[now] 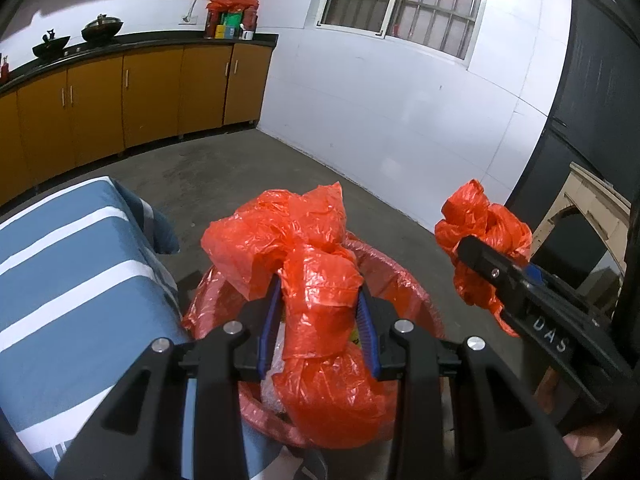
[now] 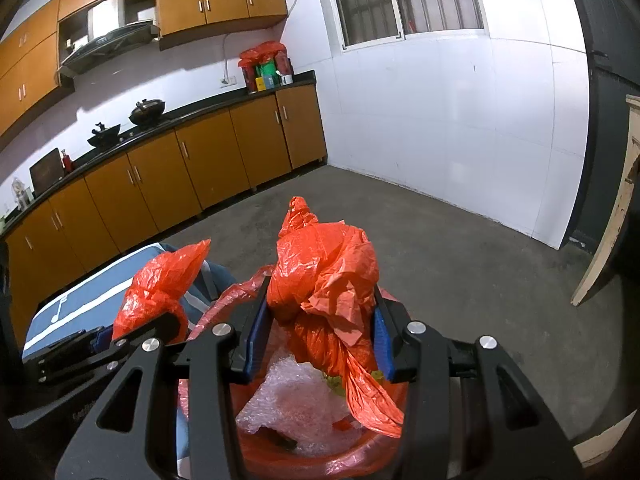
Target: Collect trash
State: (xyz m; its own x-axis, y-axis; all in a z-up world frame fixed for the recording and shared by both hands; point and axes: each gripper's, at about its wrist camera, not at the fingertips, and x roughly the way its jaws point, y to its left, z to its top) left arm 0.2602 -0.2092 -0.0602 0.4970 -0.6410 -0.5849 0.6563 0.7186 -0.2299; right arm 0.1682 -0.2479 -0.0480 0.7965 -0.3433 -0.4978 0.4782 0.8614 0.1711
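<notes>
A red bin lined with an orange-red plastic trash bag stands on the floor below both grippers. My left gripper is shut on one bunched edge of the bag. My right gripper is shut on the other bunched edge; it also shows in the left wrist view at the right. Both edges are lifted above the bin. Bubble wrap and other trash lie inside the bag.
A blue and white striped cushion lies to the left of the bin. Orange kitchen cabinets with a black counter run along the far wall. A wooden frame leans at the right. Grey concrete floor lies ahead.
</notes>
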